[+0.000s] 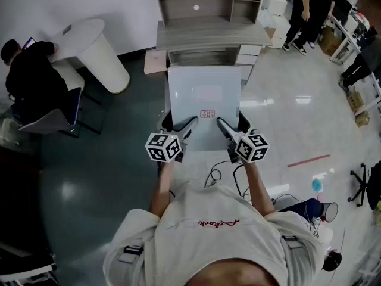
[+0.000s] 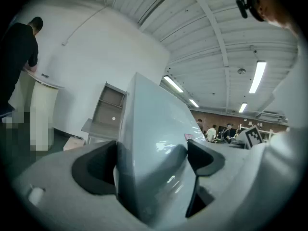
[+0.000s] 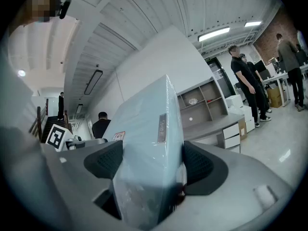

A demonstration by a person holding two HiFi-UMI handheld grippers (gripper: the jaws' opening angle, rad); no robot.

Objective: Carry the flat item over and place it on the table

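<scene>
The left claw (image 2: 151, 163) is gripping the flat box (image 2: 153, 129). Its two dark pads are pressing on either face of the pale, glossy slab, which is filling the whole gap between them. The right claw (image 3: 150, 163) is doing the same, its pads closing on the wrapped edge of the same flat box (image 3: 147, 129).

In the head view the left claw (image 1: 188, 126) and the right claw (image 1: 222, 126) are sitting side by side at the centre of the frame. Each is clamping the near edge of the flat box (image 1: 203, 94), which is hanging in the air in front of the person and stretching away towards the top. A small red sticker (image 1: 206, 114) is showing on it between the claws.

Beyond its far edge, at the top centre, a grey desk (image 1: 209, 36) with shelves is standing. A round white table (image 1: 89, 37) is standing at the upper left, where a seated person (image 1: 33, 73) is leaning on it. Other people (image 1: 309, 8) are standing at the upper right.
</scene>
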